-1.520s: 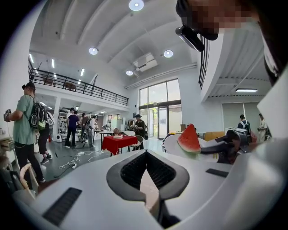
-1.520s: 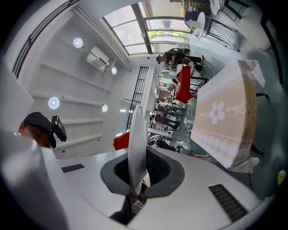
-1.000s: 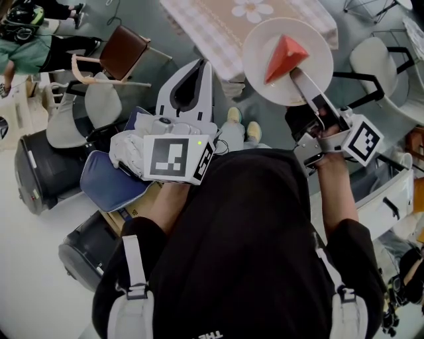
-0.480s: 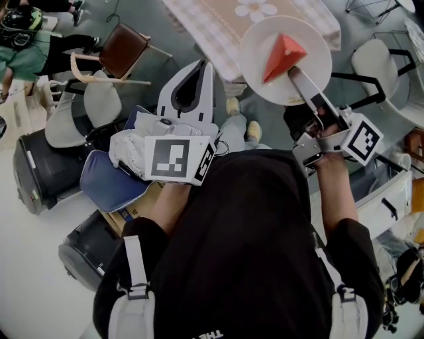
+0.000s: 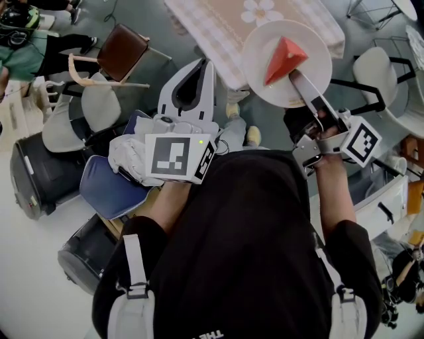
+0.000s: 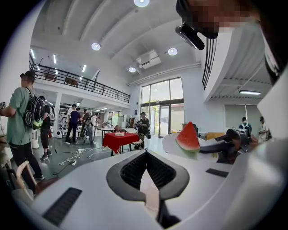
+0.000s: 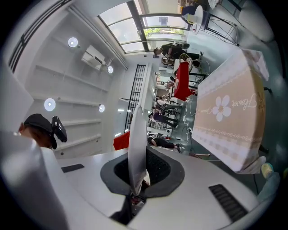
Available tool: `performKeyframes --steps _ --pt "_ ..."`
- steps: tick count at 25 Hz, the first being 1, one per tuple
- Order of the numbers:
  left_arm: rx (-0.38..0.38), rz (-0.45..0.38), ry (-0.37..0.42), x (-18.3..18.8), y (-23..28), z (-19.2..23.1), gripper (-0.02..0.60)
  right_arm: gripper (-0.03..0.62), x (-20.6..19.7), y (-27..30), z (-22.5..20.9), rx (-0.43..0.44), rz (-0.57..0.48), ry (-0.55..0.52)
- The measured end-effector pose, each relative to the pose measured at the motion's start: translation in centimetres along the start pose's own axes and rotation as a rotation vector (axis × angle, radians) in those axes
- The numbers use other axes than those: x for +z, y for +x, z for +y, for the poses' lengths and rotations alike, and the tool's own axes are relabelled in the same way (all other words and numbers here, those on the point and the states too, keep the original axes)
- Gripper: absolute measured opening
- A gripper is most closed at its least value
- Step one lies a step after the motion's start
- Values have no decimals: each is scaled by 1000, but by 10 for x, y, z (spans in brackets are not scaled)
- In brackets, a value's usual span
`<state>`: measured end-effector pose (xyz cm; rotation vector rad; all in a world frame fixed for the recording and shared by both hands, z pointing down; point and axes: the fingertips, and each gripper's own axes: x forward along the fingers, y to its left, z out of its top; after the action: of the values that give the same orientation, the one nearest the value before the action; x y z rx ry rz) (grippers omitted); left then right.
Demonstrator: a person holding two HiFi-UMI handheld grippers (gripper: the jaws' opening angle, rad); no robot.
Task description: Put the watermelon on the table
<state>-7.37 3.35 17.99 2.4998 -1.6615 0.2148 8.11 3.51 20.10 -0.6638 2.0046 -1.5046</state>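
Hall: grey floor (image 5: 149,23), tall windows (image 6: 159,105), a railed upper gallery (image 6: 76,83). People stand round a red-clothed table (image 6: 118,139) far off.

Bench (image 5: 218,20): covered with a beige checked cloth bearing a flower print. It lies ahead of the person, with a brown chair (image 5: 122,49) well to its left.

Plate (image 5: 311,46): white, round, roughly level, held in the air by the bench's near edge.

Right hand-held gripper (image 5: 299,83): clenched on the plate's near rim, which shows edge-on between its jaws in the right gripper view.

Left hand-held gripper (image 5: 201,65): jaws together, nothing between them, well left of the plate.

Watermelon (image 5: 283,58): one red wedge on the plate. It stands on its green rind, long axis upright, tip up. In the head view the tip points toward the bench.
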Motion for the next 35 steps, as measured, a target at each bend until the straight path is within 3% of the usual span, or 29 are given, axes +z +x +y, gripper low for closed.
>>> performKeyframes --steps 35 --pt "-90 -10 -42 10 94 104 11 18 44 111 -26 -59 -88 -19"
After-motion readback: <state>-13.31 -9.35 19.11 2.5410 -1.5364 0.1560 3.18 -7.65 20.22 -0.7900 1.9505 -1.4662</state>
